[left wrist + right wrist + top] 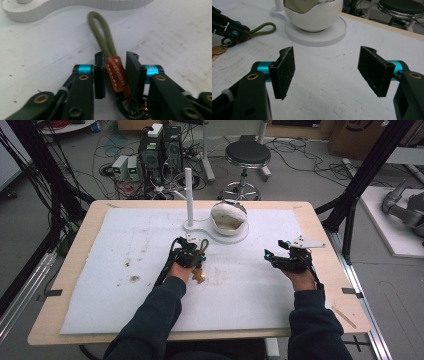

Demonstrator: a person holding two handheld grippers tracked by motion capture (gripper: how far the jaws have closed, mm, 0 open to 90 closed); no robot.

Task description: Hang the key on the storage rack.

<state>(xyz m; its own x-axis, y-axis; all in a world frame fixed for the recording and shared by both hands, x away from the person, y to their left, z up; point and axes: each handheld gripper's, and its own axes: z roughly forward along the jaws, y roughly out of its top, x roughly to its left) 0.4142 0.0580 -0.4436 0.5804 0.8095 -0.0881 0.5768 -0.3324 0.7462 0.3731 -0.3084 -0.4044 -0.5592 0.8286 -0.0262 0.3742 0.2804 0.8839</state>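
From the high view, the left claw (196,251) sits near the middle of the white-covered tabletop (100,270), just in front of a white stand base (220,234) that carries an upright white post (189,195) and a rounded white holder (228,217). At that height the thing it holds is little more than a thin olive line with a brassy glint at the person's left hand (181,270). The left gripper view gives the detail: an olive-green cord loop (101,32) runs away from the camera across the white cover towards the stand's edge, and its two strands meet in a rust-brown leather tab (117,73) stitched in white and stamped with pale lettering. The tab stands between the two black pads, which are clenched close against it, so the left claw is grasping the keychain by that tab. Below the tab a dark ring and copper-coloured metal (140,110) hang partly hidden by the jaws.

The right gripper view adds the side-on picture: the cord loop lies flat on the cover, pointing towards the stand, with a brass key (217,51) resting on the tabletop behind the left claw. The same view shows the right claw (332,72) released, its pads wide apart with nothing between them, hovering over bare cover. In the high view it sits well to the right of the keychain, near the tabletop's right edge.
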